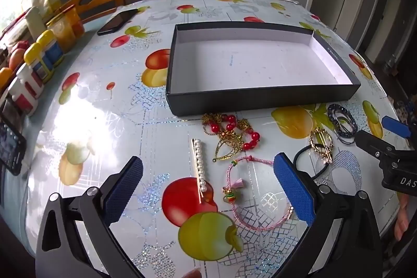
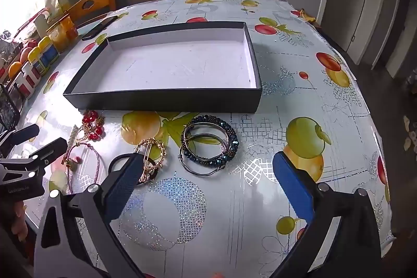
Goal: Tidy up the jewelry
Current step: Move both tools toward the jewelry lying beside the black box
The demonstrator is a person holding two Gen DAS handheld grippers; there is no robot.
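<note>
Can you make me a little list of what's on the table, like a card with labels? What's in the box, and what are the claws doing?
box: black tray with white inside, nothing in it
pearl clip: on the table, between the left claw's fingers in view
pink cord bracelet: beside the pearl clip
red bead and gold chain piece: just in front of the box
dark bead bangles: stacked with thin metal rings
gold hair clip: lying on a black hair tie
left claw: open, holding nothing
right claw: open, holding nothing

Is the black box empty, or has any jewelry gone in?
Empty: the black box shows only bare white floor in both views; all jewelry lies on the table.
</note>
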